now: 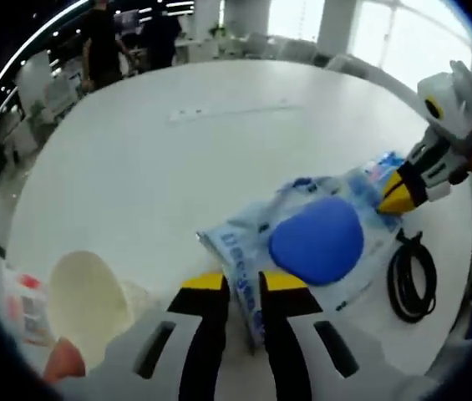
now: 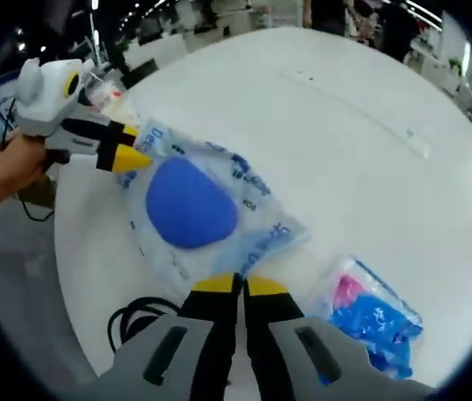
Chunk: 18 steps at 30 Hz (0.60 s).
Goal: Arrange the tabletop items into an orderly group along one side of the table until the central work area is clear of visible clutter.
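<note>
Both grippers, left gripper [image 1: 245, 282] and right gripper [image 2: 241, 286], pinch opposite edges of the blue-pad plastic packet [image 1: 315, 242] at frame centre; next, carry it sideways together.

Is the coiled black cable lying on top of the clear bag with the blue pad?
No, in the left gripper view the black cable lies on the white table beside the clear bag, not on it.
</note>
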Available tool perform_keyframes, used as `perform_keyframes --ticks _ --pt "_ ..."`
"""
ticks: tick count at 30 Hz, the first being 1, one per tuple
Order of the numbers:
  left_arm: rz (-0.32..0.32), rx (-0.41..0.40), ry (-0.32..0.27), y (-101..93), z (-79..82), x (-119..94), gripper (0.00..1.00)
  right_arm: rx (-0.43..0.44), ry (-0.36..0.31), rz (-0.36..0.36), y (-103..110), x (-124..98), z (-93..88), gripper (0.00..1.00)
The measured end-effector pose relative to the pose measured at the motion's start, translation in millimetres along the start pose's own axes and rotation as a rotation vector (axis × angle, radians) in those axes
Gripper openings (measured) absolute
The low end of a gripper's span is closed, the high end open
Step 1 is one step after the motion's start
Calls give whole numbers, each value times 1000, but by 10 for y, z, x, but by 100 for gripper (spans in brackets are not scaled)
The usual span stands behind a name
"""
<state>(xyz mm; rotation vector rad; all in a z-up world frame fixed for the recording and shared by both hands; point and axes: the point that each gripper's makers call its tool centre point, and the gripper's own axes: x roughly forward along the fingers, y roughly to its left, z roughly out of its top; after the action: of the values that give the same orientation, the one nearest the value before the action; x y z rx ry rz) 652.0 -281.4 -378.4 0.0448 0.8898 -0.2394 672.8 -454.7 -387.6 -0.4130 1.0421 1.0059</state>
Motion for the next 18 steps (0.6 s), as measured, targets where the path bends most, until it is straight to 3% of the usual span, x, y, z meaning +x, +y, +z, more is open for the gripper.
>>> perform_keyframes --ticks 8,18 --pt "0 10 -12 0 40 -31 18 23 -7 -2 9 -14 -6 3" --pt "22 21 -72 8 174 -163 28 32 -6 -10 7 -35 -6 3"
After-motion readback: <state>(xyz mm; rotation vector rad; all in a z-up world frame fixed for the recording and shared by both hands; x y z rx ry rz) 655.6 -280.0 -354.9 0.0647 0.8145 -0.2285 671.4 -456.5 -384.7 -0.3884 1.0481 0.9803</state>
